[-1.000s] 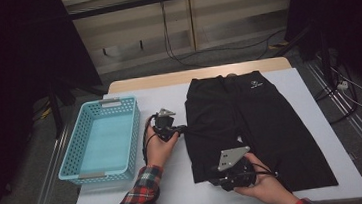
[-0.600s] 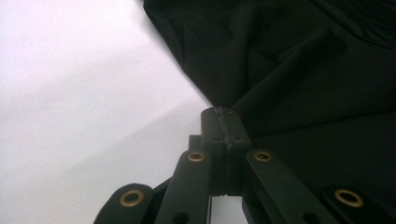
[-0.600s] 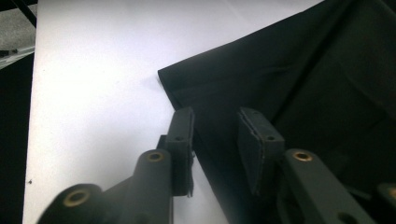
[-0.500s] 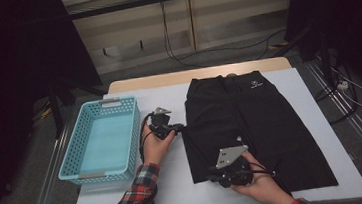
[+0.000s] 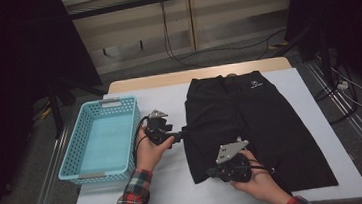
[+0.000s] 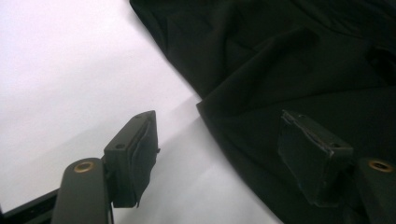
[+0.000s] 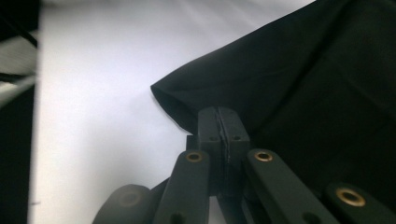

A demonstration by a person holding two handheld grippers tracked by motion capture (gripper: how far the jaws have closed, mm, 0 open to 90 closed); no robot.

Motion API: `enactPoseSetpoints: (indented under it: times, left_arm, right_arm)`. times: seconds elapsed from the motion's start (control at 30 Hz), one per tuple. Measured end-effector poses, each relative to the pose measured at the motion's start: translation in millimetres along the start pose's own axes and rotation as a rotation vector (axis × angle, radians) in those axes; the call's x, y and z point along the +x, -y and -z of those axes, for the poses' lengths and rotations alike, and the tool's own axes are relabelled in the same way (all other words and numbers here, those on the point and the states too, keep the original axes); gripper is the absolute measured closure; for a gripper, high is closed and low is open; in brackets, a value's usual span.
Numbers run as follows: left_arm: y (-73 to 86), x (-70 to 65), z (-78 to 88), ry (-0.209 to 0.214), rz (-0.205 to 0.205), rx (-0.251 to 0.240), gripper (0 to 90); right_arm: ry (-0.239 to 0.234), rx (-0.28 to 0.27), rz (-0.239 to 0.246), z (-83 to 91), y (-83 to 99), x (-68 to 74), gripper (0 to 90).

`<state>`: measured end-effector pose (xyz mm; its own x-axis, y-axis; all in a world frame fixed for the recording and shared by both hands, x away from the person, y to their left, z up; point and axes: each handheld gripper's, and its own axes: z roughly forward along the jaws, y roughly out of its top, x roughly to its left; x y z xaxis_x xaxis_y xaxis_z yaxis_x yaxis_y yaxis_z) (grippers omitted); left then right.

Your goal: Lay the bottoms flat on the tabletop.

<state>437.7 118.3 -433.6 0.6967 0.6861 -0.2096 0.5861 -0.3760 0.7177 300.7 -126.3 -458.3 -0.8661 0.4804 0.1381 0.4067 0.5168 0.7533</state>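
Right gripper (image 7: 218, 122): 2 black jaws pressed together, having just been closing, at hem edge of black shorts (image 7: 299, 84). Whether fabric is pinched between them, cannot tell. Shorts' corner lies folded, rumpled, on white tabletop (image 7: 98, 88). Dark blurred edge at far left.
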Motion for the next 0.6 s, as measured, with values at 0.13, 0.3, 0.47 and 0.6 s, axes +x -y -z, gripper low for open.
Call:
enactPoseSetpoints:
  times: [0.13,0.3,0.47,0.6]
  left_arm:
    - [3.2,-1.4,5.7,0.003,0.000,0.021,25.6]
    - [4.4,-3.3,5.9,-0.002,-0.007,0.024,24.4]
    - [4.2,-5.6,4.6,0.003,-0.008,0.027,24.2]
    - [5.0,-5.8,2.8,0.002,-0.001,0.033,23.8]
  right_arm:
    - [-0.063,-0.004,-0.002,1.9,-1.2,3.5,90.0]
    - [-0.081,0.005,0.030,2.6,-2.2,12.7,90.0]
    - [-0.107,0.028,0.052,3.2,-0.8,22.0,90.0]
    - [-0.113,0.045,0.072,5.4,1.5,27.6,90.0]
